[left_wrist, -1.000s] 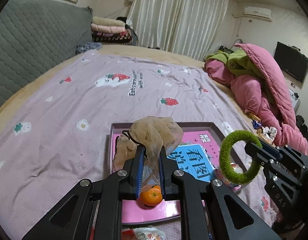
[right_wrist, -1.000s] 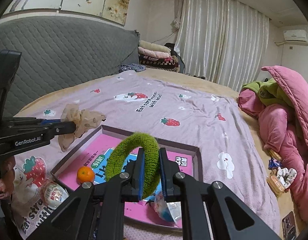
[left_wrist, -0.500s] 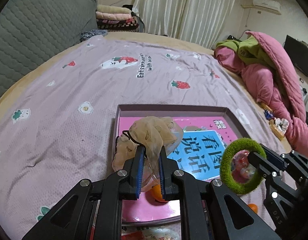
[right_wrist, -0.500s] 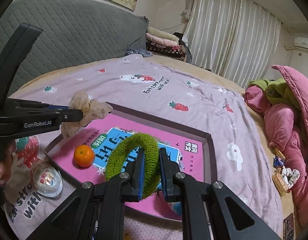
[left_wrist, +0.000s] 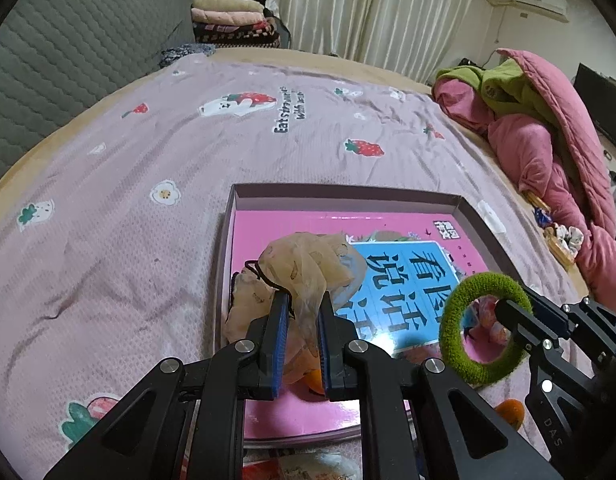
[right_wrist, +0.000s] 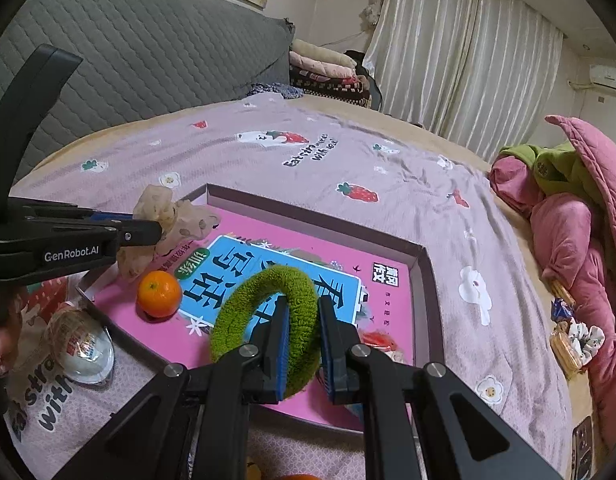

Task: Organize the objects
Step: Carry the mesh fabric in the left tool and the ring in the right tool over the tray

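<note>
Right gripper, nearest the lens: jaws narrowed on the rim of the green fuzzy hair ring, which hangs over the near half of the pink tray, the landmark for what follows. Left gripper: jaws pinched on the beige gauze scrunchie, held above the tray's near-left corner, partly over the left wall. On the tray floor under that scrunchie lies a tangerine; a wrapped sweet lies by the near-right wall. A plastic-wrapped bun lies on the bedsheet just outside the tray's left wall. Step judged in hand: lowering both hair ties into the tray. To do it well, each should be brought inward past the walls onto bare pink floor, clear of the tangerine and sweet, and lowered close before the jaws open, since soft gauze may cling to a pad
</note>
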`<control>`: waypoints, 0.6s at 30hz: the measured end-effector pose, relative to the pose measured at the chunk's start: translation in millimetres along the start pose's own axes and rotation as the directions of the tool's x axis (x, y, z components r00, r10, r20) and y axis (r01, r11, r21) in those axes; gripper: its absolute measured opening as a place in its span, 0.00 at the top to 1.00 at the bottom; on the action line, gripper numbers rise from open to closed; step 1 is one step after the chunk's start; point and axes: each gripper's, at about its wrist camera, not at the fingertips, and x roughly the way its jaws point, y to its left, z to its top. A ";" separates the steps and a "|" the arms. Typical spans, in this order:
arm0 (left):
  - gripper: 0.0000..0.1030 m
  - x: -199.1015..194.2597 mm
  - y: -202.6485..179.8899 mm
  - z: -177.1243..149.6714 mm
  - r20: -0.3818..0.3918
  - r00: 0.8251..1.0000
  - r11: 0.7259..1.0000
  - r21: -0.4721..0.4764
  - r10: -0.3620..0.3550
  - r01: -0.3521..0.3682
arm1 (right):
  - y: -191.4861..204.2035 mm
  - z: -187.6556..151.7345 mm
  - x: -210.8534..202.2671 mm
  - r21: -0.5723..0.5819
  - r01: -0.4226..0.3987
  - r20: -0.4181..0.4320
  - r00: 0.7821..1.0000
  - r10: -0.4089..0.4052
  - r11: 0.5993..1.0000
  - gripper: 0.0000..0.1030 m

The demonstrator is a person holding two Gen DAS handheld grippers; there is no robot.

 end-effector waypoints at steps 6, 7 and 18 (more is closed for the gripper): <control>0.86 4.4 -2.3 -2.3 -0.016 1.000 1.000 0.006 0.003 -0.002 | 2.1 -2.7 5.7 -0.015 0.013 -0.018 1.000 -0.013 1.000 0.86; 0.86 4.6 -2.5 -3.0 -0.020 1.000 1.000 0.006 0.001 0.000 | 2.0 -2.9 6.5 -0.017 0.016 -0.021 1.000 -0.017 1.000 0.86; 0.85 13.4 -3.5 -6.3 -0.052 0.999 1.000 -0.005 0.002 -0.003 | 4.7 -6.1 14.7 -0.034 0.037 -0.046 0.998 -0.039 0.999 0.86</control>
